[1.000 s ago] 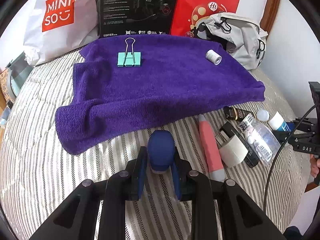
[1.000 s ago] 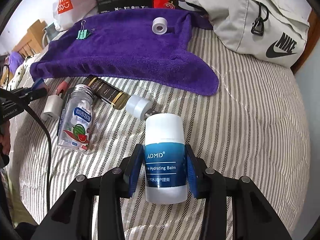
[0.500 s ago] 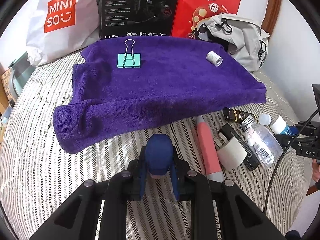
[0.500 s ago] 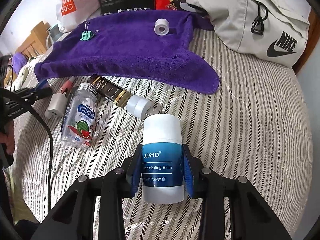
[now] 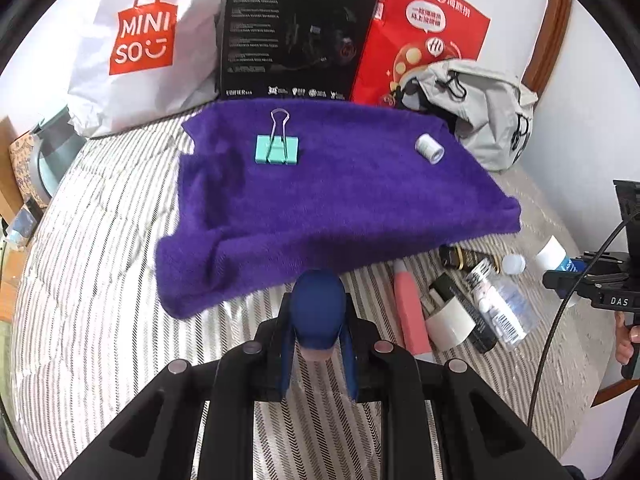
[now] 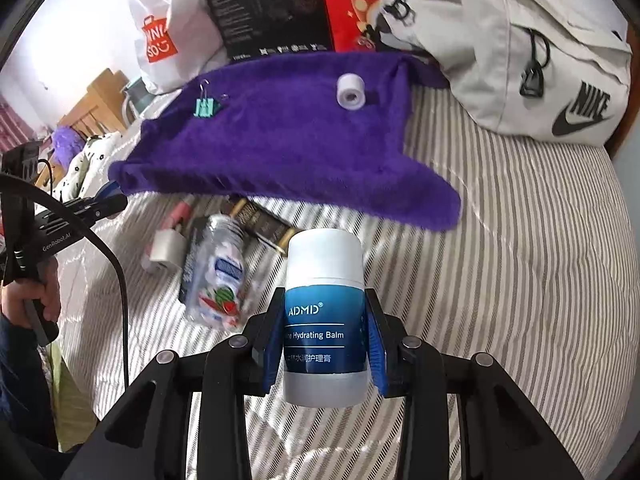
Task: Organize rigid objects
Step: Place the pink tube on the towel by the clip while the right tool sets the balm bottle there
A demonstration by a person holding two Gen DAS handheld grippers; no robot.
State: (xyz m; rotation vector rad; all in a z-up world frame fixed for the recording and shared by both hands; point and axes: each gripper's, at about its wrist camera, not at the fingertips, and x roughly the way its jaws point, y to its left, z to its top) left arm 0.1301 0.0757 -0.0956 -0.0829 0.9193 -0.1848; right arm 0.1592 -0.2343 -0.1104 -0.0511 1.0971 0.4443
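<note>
Two claws each gripped something above the striped bed (image 6: 520, 264). The left claw (image 5: 318, 336) was clamped on a dark blue rounded object (image 5: 318, 312), held just short of the near edge of the purple towel (image 5: 340, 200). The right claw (image 6: 324, 344) was closed on a white and blue balm stick (image 6: 324, 312), upright between its fingers, on the near side of the towel's right corner.

On the towel lay a teal binder clip (image 5: 277, 150) toward its far left and a small white roll (image 5: 429, 148) toward its far right, well apart. Just off the towel's near right edge, on the bed, sat a cluster: a pink tube (image 5: 412, 316), a white charger block (image 6: 166, 246), a dark bottle with gold bands (image 6: 260, 222) and a clear candy bottle (image 6: 218, 276). Beyond the towel stood a white shopping bag (image 5: 136, 44), a black box (image 5: 296, 32) and a red bag (image 5: 424, 28), with a grey backpack (image 6: 520, 52) at its far right.
</note>
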